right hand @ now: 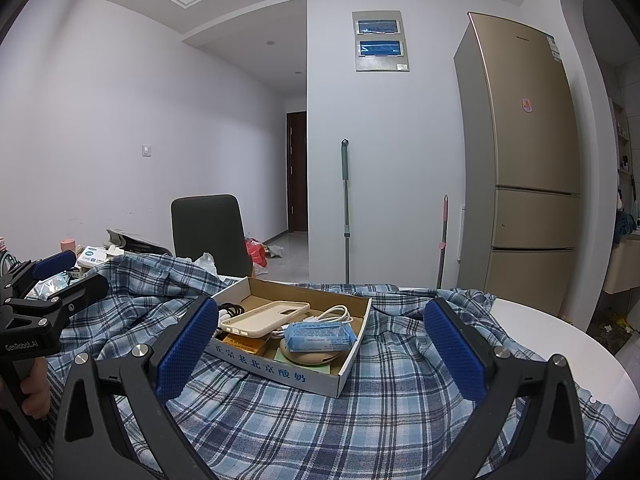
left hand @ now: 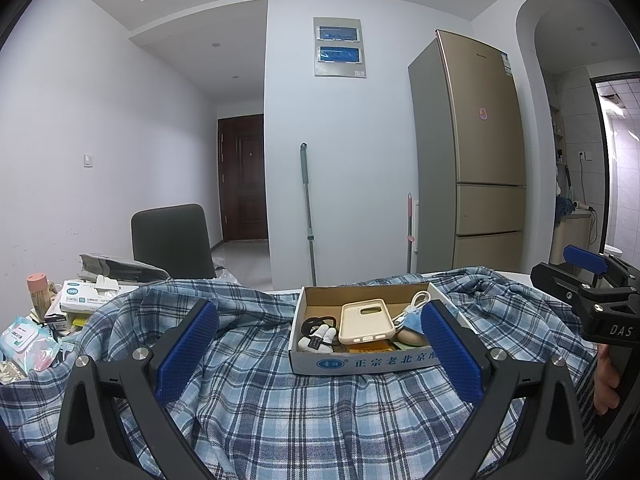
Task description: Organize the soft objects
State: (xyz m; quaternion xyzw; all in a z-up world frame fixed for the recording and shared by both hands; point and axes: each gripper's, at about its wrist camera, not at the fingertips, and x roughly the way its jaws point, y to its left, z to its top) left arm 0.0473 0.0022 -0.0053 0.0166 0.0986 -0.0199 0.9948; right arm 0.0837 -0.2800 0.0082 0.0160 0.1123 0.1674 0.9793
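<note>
On white table (right hand: 560, 344), plaid shirt (right hand: 320, 420) w/ cardboard box (right hand: 344, 376) atop.

A cluttered room behind the table.
A gold fridge (left hand: 486, 148) stands far right against the white wall, with a grey mop handle (left hand: 307, 208) and a pink-handled one (left hand: 410, 232) leaning to its left. A dark chair (left hand: 172, 240) sits at the table's far left side, a brown door (left hand: 242, 178) down the hallway behind it, and a tissue pack (left hand: 94, 296) near left.
</note>
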